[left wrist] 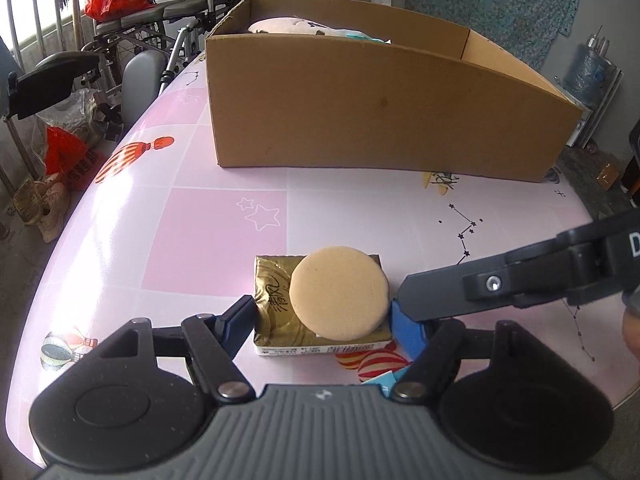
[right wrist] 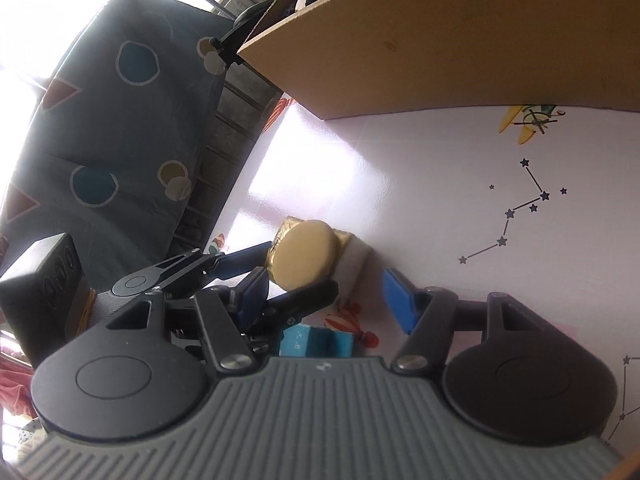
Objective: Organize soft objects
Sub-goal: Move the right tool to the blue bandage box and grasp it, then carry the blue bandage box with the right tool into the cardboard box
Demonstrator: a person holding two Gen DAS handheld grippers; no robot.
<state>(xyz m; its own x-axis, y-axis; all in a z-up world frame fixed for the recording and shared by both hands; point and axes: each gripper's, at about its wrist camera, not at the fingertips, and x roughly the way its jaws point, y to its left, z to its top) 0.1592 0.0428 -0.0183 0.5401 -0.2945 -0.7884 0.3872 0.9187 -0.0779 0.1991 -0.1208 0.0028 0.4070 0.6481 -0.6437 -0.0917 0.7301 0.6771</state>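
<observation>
Box (left wrist: 372, 112) contents mostly hidden behind its near wall; only the top of a pale plush (left wrist: 288, 26) shows over the rim. A blue item (right wrist: 316, 340) is cut off behind the gripper bodies (unidentifiable). In front of the box: one round tan sponge puff (left wrist: 339, 293) atop one gold tissue pack (left wrist: 272, 300). Left gripper (left wrist: 320, 320) wide, straddling the pack, contact unclear. Right gripper (right wrist: 324, 296) wide, empty.

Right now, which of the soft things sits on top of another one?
The round beige sponge puff: it lies flat on the gold-wrapped tissue pack, unlike the plush toy inside the cardboard box.
</observation>
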